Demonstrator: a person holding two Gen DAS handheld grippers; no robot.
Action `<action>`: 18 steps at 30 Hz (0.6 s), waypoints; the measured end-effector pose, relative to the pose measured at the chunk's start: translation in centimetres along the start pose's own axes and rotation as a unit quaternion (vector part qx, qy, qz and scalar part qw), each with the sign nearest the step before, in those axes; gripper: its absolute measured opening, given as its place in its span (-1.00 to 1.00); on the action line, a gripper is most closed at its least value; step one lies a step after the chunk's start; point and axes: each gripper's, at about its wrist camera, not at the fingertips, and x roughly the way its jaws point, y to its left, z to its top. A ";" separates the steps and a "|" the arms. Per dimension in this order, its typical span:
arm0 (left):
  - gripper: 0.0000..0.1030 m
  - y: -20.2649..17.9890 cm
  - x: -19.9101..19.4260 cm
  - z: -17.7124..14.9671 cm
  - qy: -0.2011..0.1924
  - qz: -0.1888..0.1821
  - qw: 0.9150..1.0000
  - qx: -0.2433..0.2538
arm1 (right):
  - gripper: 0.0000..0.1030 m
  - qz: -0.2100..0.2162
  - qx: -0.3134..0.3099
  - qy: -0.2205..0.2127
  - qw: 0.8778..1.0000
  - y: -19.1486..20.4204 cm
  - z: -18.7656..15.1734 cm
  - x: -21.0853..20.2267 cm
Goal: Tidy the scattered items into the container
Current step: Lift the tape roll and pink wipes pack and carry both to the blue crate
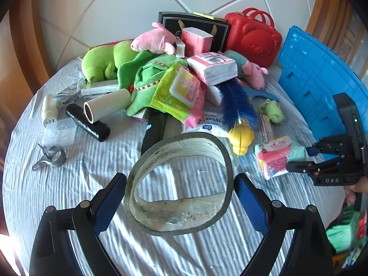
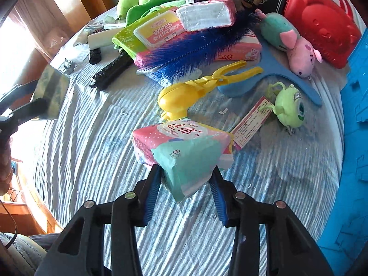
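My left gripper [image 1: 179,197] is shut on a worn grey tape ring [image 1: 177,184], squeezed oval and held above the white striped cloth [image 1: 69,195]. My right gripper [image 2: 186,184] is shut on the teal corner of a pink and teal tissue pack [image 2: 181,142], which also shows in the left wrist view [image 1: 276,154] with the right gripper [image 1: 299,158] at its right end. The blue crate [image 1: 322,73] stands at the right of the table, and its wall shows in the right wrist view [image 2: 354,138].
A pile fills the back: green plush [image 1: 103,62], pink plush [image 1: 154,39], wipes pack [image 1: 181,92], red bear case [image 1: 255,36], blue feather duster [image 1: 239,101]. A yellow snowball clamp [image 2: 188,92], a green one-eyed plush [image 2: 289,108] and a black roll [image 1: 87,122] lie nearer.
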 end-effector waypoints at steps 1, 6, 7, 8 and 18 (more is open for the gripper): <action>0.83 0.0 0.0 -0.1 0.001 -0.001 1.000 -0.001 | -0.19 0.001 0.002 0.000 1.000 0.0 -0.4 -0.2; 0.81 -0.3 -0.5 -0.6 0.001 -0.005 1.000 -0.005 | -0.19 0.007 0.019 -0.013 1.000 -0.7 -1.7 -2.0; 0.81 -0.4 -0.7 -0.6 0.000 -0.007 1.000 -0.005 | -0.19 0.009 0.023 -0.017 1.000 -0.7 -1.8 -2.3; 0.80 -0.5 -0.9 -0.5 -0.001 -0.008 1.000 -0.006 | -0.19 0.010 0.027 -0.020 0.999 -0.7 -1.9 -2.6; 0.79 -1.2 -4.0 0.4 -0.031 -0.013 0.999 -0.011 | -0.19 0.022 0.038 -0.076 0.996 -0.7 -2.3 -8.7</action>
